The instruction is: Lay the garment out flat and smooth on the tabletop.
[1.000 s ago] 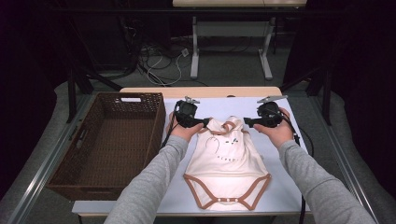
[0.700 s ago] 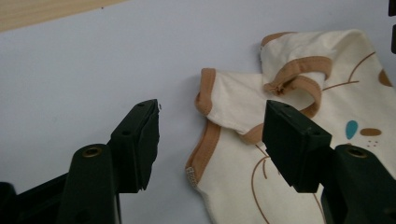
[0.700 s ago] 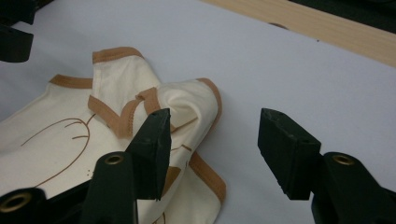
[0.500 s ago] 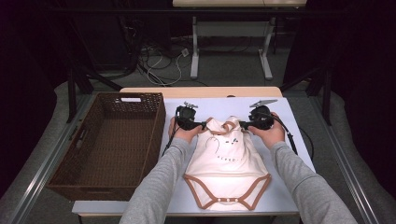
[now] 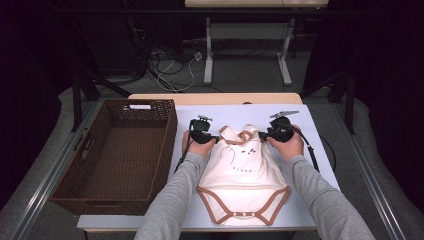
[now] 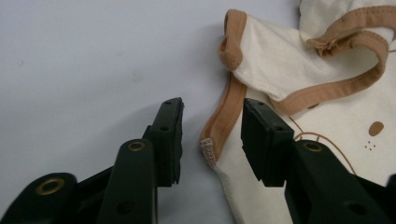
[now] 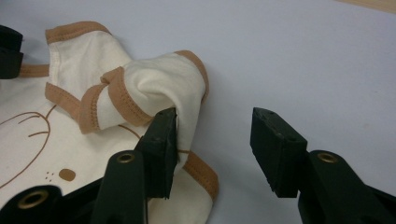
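I am working over the white table [image 5: 320, 150], where the cream baby bodysuit [image 5: 243, 172] is lying flat with its snap end toward me and its neck end away, just beside the brown wicker basket [image 5: 112, 155], which is standing with nothing in it that I can see, probably waiting for the folded garment. I am holding the left gripper [image 6: 212, 135] with its jaws wide, straddling the tan-trimmed edge at one shoulder, I judge to pinch it for a fold. I am keeping the right gripper [image 7: 215, 140] wide too, one jaw touching the bunched sleeve [image 7: 159, 88].

Cream, brown-trimmed bodysuit [image 5: 243, 176], seemingly flat
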`<state>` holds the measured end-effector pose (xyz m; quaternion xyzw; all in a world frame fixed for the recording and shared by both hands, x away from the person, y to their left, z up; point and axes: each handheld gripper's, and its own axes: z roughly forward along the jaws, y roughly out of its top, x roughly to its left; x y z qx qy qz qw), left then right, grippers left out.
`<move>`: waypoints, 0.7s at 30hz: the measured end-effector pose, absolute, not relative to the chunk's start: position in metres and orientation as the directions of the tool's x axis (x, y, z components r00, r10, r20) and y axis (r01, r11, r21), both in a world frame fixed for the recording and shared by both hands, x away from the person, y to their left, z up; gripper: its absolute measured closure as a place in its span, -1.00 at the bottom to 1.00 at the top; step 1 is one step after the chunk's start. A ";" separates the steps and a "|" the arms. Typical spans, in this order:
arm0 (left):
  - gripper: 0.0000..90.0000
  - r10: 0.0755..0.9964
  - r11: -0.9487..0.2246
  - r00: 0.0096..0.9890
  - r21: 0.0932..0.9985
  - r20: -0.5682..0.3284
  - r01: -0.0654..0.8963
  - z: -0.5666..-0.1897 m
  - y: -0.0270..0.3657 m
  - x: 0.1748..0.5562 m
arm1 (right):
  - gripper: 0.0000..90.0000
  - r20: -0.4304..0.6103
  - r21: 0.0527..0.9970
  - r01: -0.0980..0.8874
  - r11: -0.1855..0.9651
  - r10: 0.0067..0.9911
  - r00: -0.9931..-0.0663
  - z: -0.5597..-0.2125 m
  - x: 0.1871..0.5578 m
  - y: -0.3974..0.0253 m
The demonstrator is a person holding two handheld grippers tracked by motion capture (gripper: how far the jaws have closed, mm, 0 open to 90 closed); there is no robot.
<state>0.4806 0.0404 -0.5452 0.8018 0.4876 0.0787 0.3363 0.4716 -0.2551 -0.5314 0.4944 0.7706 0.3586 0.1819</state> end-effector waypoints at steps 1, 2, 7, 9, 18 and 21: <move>0.33 0.837 -0.299 0.510 0.614 -0.199 0.730 -0.546 0.039 0.480 | 0.16 0.082 0.735 0.632 0.245 0.893 -0.442 -0.531 0.471 -0.256; 0.35 0.835 -0.303 0.514 0.614 -0.197 0.729 -0.546 0.039 0.480 | 0.16 0.087 0.745 0.625 0.234 0.894 -0.439 -0.530 0.470 -0.257; 0.52 0.829 -0.327 0.525 0.597 -0.190 0.733 -0.548 0.037 0.480 | 0.19 0.087 0.758 0.616 0.214 0.903 -0.420 -0.530 0.467 -0.261; 0.58 0.830 -0.330 0.527 0.603 -0.181 0.727 -0.549 0.037 0.478 | 0.21 0.094 0.765 0.613 0.198 0.907 -0.411 -0.531 0.467 -0.263; 0.90 0.841 -0.338 0.514 0.581 -0.166 0.740 -0.547 0.040 0.477 | 0.23 0.105 0.774 0.607 0.180 0.909 -0.404 -0.529 0.463 -0.269; 0.92 0.851 -0.324 0.497 0.575 -0.170 0.751 -0.546 0.044 0.475 | 0.24 0.115 0.787 0.595 0.161 0.911 -0.397 -0.528 0.461 -0.271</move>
